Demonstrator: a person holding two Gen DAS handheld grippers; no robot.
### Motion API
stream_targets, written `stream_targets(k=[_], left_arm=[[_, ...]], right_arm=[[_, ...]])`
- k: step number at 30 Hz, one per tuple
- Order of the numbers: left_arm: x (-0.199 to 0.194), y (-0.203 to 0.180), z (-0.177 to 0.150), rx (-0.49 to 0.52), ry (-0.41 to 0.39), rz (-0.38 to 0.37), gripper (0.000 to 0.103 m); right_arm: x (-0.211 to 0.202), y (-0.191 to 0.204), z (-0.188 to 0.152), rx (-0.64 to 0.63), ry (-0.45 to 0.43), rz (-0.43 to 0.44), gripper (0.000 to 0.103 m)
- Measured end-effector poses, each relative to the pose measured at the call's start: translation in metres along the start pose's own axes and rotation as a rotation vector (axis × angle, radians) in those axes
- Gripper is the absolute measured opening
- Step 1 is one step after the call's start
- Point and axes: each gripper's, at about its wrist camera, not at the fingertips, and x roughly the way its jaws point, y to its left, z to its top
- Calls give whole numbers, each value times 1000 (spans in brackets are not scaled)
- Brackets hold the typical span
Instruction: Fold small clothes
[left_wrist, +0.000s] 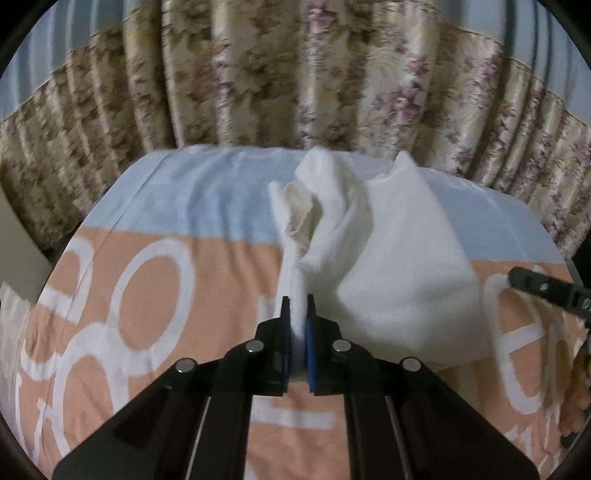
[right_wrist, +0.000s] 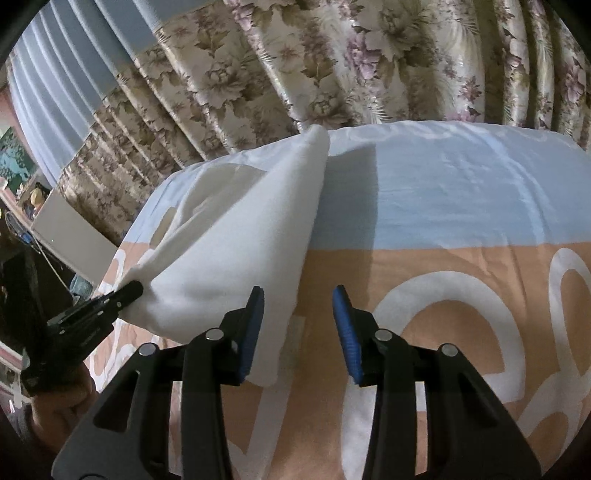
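heads up: your left tongs (left_wrist: 298, 306) clamped on edge of white garment (left_wrist: 388, 266), bunched up on bed (left_wrist: 166, 288). right tongs (right_wrist: 298, 317) partly open, gripping nothing, cloth edge just beside left pad. pull now, one-sided grip drags whole thing crooked.

White garment (left_wrist: 388, 258); peach-blue sheet (left_wrist: 184, 221), white rings; floral beige curtain (left_wrist: 295, 74).

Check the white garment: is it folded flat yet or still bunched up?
Bunched, not folded. The white garment rises in loose peaks off the bedsheet, one edge pinched in the left gripper.
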Motion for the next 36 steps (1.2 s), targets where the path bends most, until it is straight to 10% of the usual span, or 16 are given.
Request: stream_targets(k=[8, 11, 13, 24, 36], left_arm=[[14, 18, -25, 3, 16, 11, 8], [12, 23, -22, -31, 26, -24, 19], [3, 28, -19, -54, -5, -5, 46], [-33, 30, 32, -2, -116, 12, 47], [25, -3, 97, 65, -66, -27, 57]], right_arm=[[20, 9, -9, -12, 45, 1, 41], [23, 12, -11, -15, 52, 3, 41], [23, 11, -11, -15, 50, 3, 43], [17, 6, 4, -33, -29, -130, 54], [11, 0, 19, -50, -154, -285, 70]])
